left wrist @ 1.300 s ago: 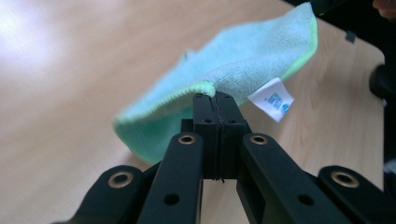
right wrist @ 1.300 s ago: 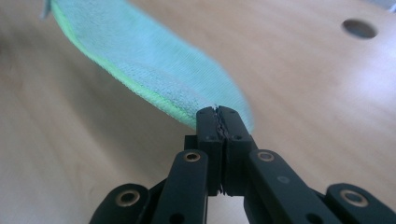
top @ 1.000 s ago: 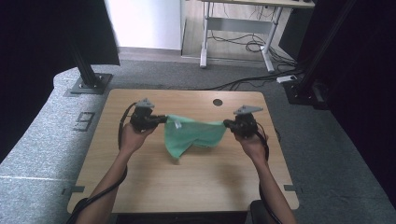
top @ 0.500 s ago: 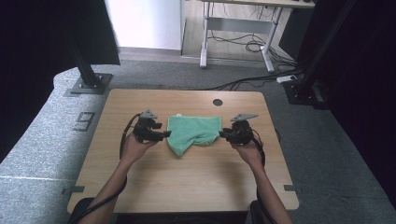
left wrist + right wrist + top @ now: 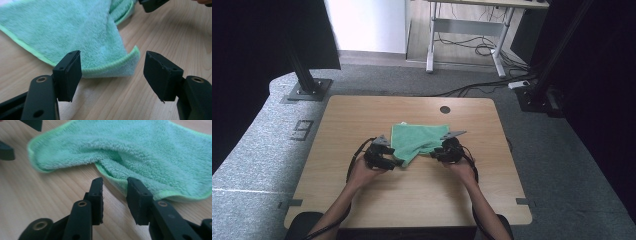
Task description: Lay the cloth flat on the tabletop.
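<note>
High view: a green towel (image 5: pixel 418 141) is seen lying folded on the wooden table (image 5: pixel 362 120), approx. centre, with a grommet hole (image 5: pixel 445 109) at its 1 o'clock. The left gripper (image 5: pixel 398 163) is held at the towel's 7 o'clock corner, the right gripper (image 5: pixel 434 153) at its 4 o'clock edge. Left gripper view: jaws have just been opening and are set wide; the towel's hemmed corner (image 5: pixel 130 56) lies btwn them, untouched by the pads. Right gripper view: jaws have just been opening, gap narrow; the towel edge (image 5: pixel 117 181) sits just beyond the tips, not pinched.
</note>
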A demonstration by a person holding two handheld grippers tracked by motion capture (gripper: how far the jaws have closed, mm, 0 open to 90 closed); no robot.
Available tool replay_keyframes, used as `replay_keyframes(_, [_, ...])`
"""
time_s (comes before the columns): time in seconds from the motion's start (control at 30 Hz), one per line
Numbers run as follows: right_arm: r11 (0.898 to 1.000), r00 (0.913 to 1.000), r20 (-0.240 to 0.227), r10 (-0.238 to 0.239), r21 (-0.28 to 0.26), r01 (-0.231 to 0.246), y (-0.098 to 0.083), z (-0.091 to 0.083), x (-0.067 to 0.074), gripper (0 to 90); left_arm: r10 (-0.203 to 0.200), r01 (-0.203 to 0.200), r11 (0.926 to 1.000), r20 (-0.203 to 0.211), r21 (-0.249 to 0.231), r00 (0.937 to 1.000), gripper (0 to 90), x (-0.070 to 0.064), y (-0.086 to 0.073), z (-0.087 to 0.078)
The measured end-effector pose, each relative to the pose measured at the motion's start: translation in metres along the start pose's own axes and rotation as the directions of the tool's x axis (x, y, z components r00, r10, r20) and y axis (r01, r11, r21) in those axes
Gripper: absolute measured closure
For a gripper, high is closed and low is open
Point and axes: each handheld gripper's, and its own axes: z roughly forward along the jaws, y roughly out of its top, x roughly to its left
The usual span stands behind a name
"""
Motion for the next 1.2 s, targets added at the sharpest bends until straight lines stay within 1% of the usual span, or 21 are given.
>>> replay_keyframes(0.1, [1.0,0.9997,0.024,-0.007,0.015,0.007,-0.002,0.011,-0.001,63.5,0.008,-0.008,0.9999,0.003,0.013,1.0,32.6,-0.001,-0.004,0.008])
replay_keyframes(0.17, [1.0,0.9993,0.036,-0.007,0.029,0.006,-0.003,0.018,-0.002,69.3,0.023,-0.023,0.9992,-0.002,0.032,0.9997,39.3,-0.002,-0.006,0.013])
replay_keyframes(0.23, [0.999,0.9989,0.046,-0.005,0.038,0.003,-0.005,0.022,-0.003,73.6,0.03,-0.03,0.9987,-0.003,0.041,0.9995,52.1,-0.002,-0.007,0.015])
replay_keyframes(0.27, [0.999,0.9983,0.058,0.01,0.032,-0.012,-0.006,0.025,-0.004,82.9,0.04,-0.04,0.997,0.007,0.066,0.9992,62.0,-0.001,-0.01,0.02])
replay_keyframes(0.33, [0.999,0.998,0.059,0.025,0.032,-0.027,-0.006,0.024,-0.005,87.1,0.037,-0.038,0.997,0.014,0.068,0.9992,77.9,0.0,-0.012,0.022])
replay_keyframes(0.43, [0.999,0.9974,0.071,0.012,0.03,-0.014,-0.005,0.02,-0.005,87.5,0.033,-0.033,0.9979,0.0,0.055,0.9994,89.1,0.001,-0.013,0.019])
replay_keyframes(0.47, [1.0,0.9976,0.069,0.01,0.003,-0.01,-0.003,0.01,-0.004,87.5,0.006,-0.006,0.9999,-0.018,0.016,0.9998,89.7,0.005,-0.012,0.011])
replay_keyframes(0.5, [1.0,0.9977,0.068,0.005,-0.006,-0.005,-0.002,0.005,-0.004,87.4,0.006,-0.006,0.9999,-0.018,0.016,0.9998,89.7,0.005,-0.012,0.011])
replay_keyframes(0.53, [1.0,0.9974,0.072,0.003,-0.018,-0.001,-0.001,-0.001,-0.003,87.4,-0.014,0.013,0.9998,-0.029,-0.017,0.9995,89.8,0.01,-0.009,0.002])
replay_keyframes(0.6, [0.999,0.9971,0.076,-0.003,-0.033,0.005,0.001,-0.012,-0.003,87.3,-0.029,0.028,0.9988,-0.032,-0.041,0.9991,89.8,0.014,-0.007,-0.007])
replay_keyframes(0.63, [0.999,0.9968,0.08,-0.006,-0.04,0.009,0.001,-0.02,-0.003,87.2,-0.029,0.028,0.9988,-0.032,-0.041,0.9991,89.7,0.014,-0.007,-0.007])
replay_keyframes(0.67, [0.999,0.9968,0.08,-0.002,-0.046,0.006,0.001,-0.025,-0.003,87.2,-0.024,0.022,0.9976,-0.025,-0.065,0.9994,87.7,0.013,-0.004,-0.013])
replay_keyframes(0.73, [0.999,0.9974,0.072,-0.005,-0.044,0.008,0.001,-0.032,-0.003,87.1,-0.005,0.007,0.997,0.025,-0.078,0.9997,69.3,0.009,0.001,-0.012])
replay_keyframes(0.77, [0.999,0.9975,0.07,-0.007,-0.04,0.01,0.001,-0.034,-0.003,87.1,0.018,-0.015,0.9966,0.035,-0.081,0.9992,64.3,0.004,0.003,-0.01])
replay_keyframes(0.87, [0.999,0.9975,0.068,-0.018,-0.027,0.02,-0.001,-0.035,-0.001,87.0,0.076,-0.073,0.9943,0.031,-0.077,0.9966,51.7,-0.014,0.011,0.001])
replay_keyframes(0.9, [0.999,0.9975,0.068,-0.018,-0.027,0.02,-0.001,-0.035,-0.001,87.0,0.076,-0.073,0.9943,0.031,-0.077,0.9966,48.9,-0.014,0.011,0.001])
replay_keyframes(0.93, [1.0,0.9982,0.058,-0.014,-0.025,0.015,-0.004,-0.033,0.0,87.0,0.106,-0.104,0.9922,0.031,-0.07,0.9939,45.9,-0.022,0.015,0.007])
replay_keyframes(1.0, [1.0,0.9985,0.053,-0.012,-0.023,0.013,-0.006,-0.032,0.0,87.0,0.123,-0.122,0.992,0.041,-0.031,0.9915,42.8,-0.027,0.02,0.018])
replay_keyframes(1.07, [1.0,0.9989,0.046,-0.001,-0.022,0.002,-0.007,-0.031,0.0,87.0,0.133,-0.134,0.9908,0.056,0.016,0.9895,43.8,-0.03,0.02,0.028])
replay_keyframes(1.1, [1.0,0.999,0.044,0.003,-0.023,-0.002,-0.008,-0.031,-0.001,87.0,0.139,-0.141,0.9892,0.046,0.038,0.9891,47.8,-0.031,0.019,0.032])
replay_keyframes(1.2, [1.0,0.9991,0.041,0.008,-0.02,-0.008,-0.011,-0.031,-0.002,87.2,0.133,-0.139,0.9872,0.074,0.079,0.9884,75.7,-0.027,0.014,0.04])
